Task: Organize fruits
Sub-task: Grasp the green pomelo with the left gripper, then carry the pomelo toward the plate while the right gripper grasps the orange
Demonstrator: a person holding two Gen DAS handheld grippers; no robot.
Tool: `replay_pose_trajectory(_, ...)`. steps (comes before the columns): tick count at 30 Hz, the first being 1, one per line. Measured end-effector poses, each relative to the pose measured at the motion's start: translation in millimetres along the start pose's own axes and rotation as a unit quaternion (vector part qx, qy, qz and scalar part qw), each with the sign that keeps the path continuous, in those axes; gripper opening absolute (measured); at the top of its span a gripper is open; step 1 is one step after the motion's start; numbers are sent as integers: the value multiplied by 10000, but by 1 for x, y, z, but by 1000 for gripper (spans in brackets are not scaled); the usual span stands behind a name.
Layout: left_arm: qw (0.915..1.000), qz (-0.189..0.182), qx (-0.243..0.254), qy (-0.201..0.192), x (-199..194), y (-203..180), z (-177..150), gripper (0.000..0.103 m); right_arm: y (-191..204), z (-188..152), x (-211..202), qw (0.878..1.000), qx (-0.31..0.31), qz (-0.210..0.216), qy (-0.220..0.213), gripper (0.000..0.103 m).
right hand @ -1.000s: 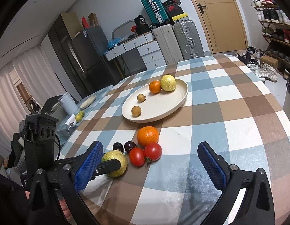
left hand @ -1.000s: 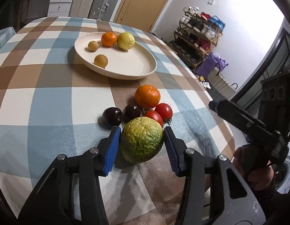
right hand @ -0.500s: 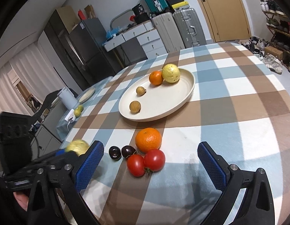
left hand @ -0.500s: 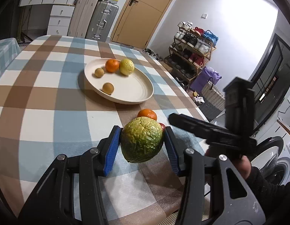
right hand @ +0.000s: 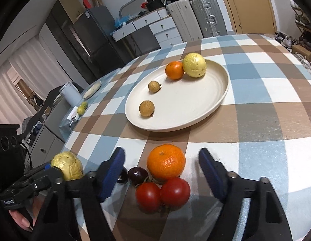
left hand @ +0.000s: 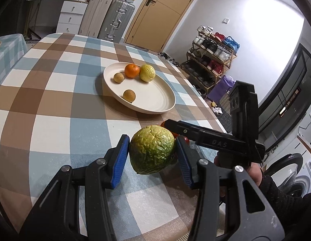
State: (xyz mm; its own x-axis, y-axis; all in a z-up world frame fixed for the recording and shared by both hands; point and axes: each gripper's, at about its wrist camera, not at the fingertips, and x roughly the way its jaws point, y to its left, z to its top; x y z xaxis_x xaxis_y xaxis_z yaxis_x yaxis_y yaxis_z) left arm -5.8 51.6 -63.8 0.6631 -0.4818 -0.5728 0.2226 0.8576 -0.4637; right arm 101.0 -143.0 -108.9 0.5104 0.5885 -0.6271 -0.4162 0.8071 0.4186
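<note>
Checked tablecloth (right hand: 256,92) in blue, brown and white covers the table; behind it a wooden door, suitcases, white drawers, a shoe rack off to one side.

Cream plate (right hand: 219,98) sits mid-table w/ four fruits in it: a small orange (right hand: 174,70) touching a yellow bumpy citrus (right hand: 194,64) at the far rim, plus two small brown round fruits (right hand: 146,108) apart from each other nearer the middle.

Left gripper (left hand: 153,156) is clamped on a green bumpy fruit (left hand: 151,149) — both blue pads press its sides, and it hangs clear above the cloth, tilted down toward the table. In the right wrist view the same fruit shows yellowish at the lower left, a hand (right hand: 23,222) on the handle below it.

Right gripper (right hand: 161,172) points down at the loose cluster near the table's front edge; its jaws are closing, w/ a big orange (right hand: 166,162) between them but the pads not yet on it. Just in front of that orange: two red tomatoes (right hand: 162,193) touching each other, and two dark cherries (right hand: 137,175) beside the left pad — one partly hidden behind it.
</note>
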Motion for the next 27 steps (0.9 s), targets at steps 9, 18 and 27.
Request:
replay_pose_trajectory(9, 9999, 149, -18, -10, 11, 9, 19, 44, -5, -1, 6, 9999, 87, 4, 121, 42)
replay_pose_trajectory(18, 9998, 187, -17, 22, 34, 18, 50, 44, -17, 2, -14, 9982, 302, 422, -317, 42)
replay_pose_trajectory(27, 9996, 251, 137, 23, 65, 22, 91, 44, -18, 22, -32, 9956, 153, 664, -636, 42)
